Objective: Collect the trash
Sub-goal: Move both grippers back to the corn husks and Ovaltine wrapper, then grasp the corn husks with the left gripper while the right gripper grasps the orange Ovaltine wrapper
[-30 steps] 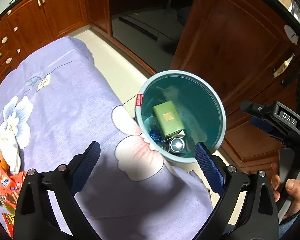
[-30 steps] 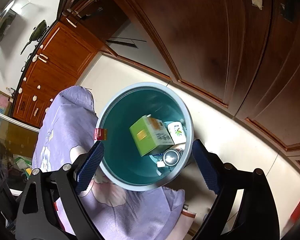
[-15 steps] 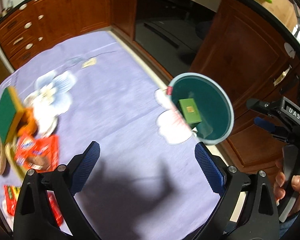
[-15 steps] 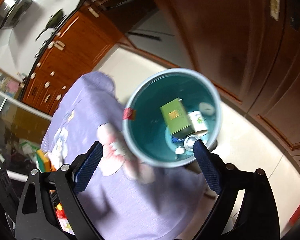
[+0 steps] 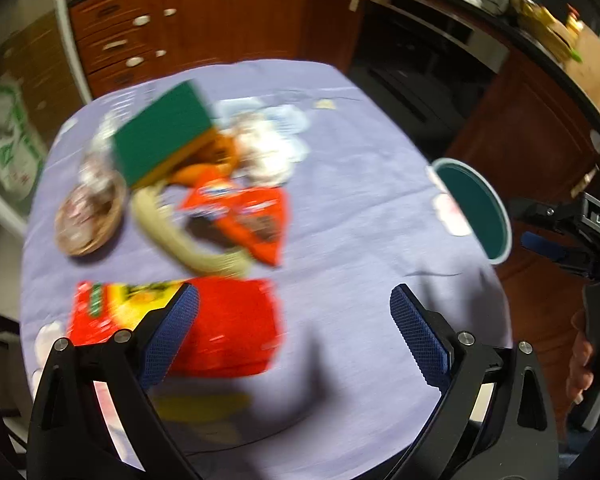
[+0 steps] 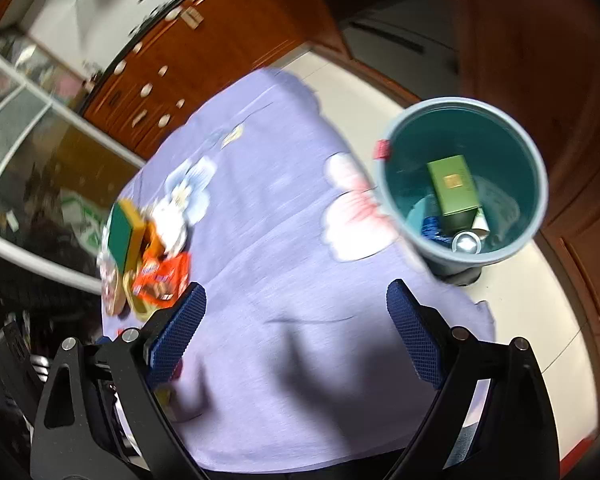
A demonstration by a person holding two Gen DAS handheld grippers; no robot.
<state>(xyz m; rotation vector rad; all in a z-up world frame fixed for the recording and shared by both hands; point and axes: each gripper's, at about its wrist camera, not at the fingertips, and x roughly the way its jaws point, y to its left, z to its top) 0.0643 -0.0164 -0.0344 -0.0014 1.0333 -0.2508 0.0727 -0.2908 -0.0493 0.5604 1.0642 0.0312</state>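
Trash is lying ahead of the left gripper's (image 5: 292, 332) spread, empty fingers; the red packet (image 5: 220, 324) beside them is risking a sliding, missed pinch.

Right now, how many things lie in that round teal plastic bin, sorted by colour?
Inside the round teal plastic bin, as far as shows:
Green: 1, a rectangular cardboard box
Blue: 1, a crinkled wrapper
Silver: 1, a round metal can
White: 1, a small carton
Total: 4
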